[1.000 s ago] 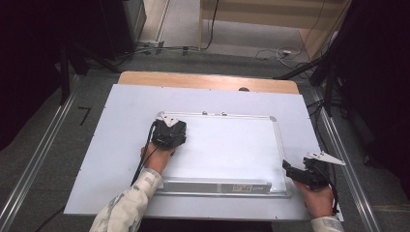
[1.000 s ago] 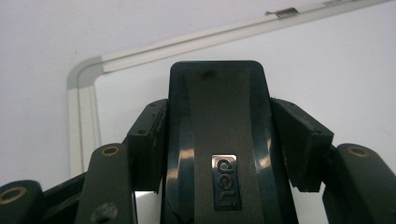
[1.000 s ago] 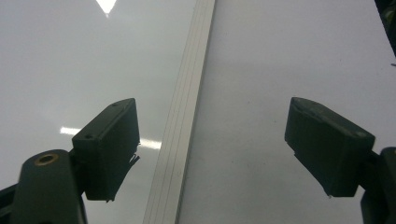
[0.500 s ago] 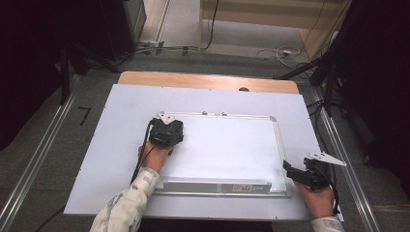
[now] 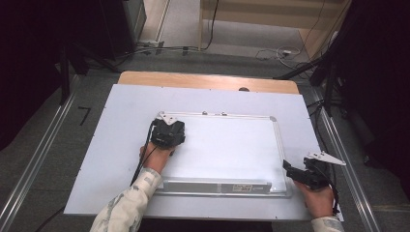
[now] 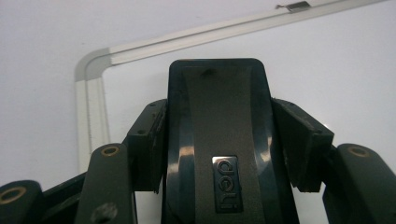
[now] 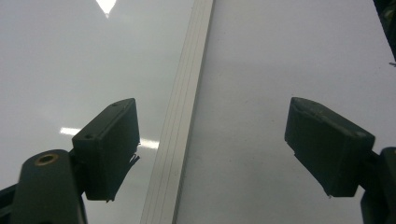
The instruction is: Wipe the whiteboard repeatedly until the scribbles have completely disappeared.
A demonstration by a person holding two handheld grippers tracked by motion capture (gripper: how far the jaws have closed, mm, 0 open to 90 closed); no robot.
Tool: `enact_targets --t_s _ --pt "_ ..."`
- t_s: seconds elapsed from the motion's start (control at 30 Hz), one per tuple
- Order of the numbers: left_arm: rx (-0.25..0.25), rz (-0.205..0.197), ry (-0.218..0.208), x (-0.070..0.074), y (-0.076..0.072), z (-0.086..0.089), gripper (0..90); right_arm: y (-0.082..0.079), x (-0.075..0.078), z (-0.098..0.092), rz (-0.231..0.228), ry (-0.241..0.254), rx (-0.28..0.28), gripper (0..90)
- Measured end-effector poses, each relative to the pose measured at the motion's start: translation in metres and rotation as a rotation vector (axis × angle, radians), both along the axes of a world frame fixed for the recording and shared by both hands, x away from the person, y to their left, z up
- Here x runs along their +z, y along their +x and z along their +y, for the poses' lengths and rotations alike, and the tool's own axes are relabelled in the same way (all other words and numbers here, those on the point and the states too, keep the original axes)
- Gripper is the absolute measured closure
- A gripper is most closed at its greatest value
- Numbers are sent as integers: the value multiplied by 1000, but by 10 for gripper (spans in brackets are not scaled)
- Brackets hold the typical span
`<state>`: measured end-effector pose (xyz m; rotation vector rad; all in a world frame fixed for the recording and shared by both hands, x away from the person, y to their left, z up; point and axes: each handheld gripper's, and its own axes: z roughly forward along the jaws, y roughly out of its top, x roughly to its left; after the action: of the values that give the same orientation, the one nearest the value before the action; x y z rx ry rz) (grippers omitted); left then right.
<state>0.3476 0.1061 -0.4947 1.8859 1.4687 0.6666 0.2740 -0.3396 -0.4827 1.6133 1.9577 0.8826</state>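
Left gripper (image 6: 219, 135) clamped tight on black plastic whiteboard eraser (image 6: 219, 140) with grey felt strip, pressing it flat on glossy white aluminium-framed whiteboard (image 5: 232, 145) near far-left corner, as I see it. Whiteboard lies on pale grey table sheet (image 5: 111, 145). My right gripper (image 7: 210, 149) has jaws spread wide, nothing between pads, straddling board's right frame edge near lower-right corner.

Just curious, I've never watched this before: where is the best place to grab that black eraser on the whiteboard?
Across its two long sides, from above. The eraser is a narrow block lying flat on the whiteboard, and the left gripper already clamps it that way.
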Motion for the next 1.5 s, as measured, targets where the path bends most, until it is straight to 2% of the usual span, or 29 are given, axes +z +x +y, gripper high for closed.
enact_targets --t_s 0.17,0.3,0.4,0.5,0.77,0.9,1.2,1.5 --pt "-11 -2 -7 0 5 -6 407 1 0 3 -3 -7 11 165" --pt "28 -2 -2 0 21 -6 407 2 0 4 0 -1 8 165" --pt "34 1 1 0 26 -5 407 -1 1 2 -3 3 10 165" --pt "40 0 7 0 23 -6 407 0 0 -2 -3 8 -1 165" --pt "9 0 1 -1 5 -1 407 -1 0 0 -3 -1 2 165" --pt "24 2 -1 -1 11 -1 407 -1 1 1 -2 0 2 165" --pt "92 2 -4 0 32 1 406 -1 0 -1 -1 2 0 165" --pt "138 0 -4 0 25 16 406 -3 1 -4 -5 9 -8 165"
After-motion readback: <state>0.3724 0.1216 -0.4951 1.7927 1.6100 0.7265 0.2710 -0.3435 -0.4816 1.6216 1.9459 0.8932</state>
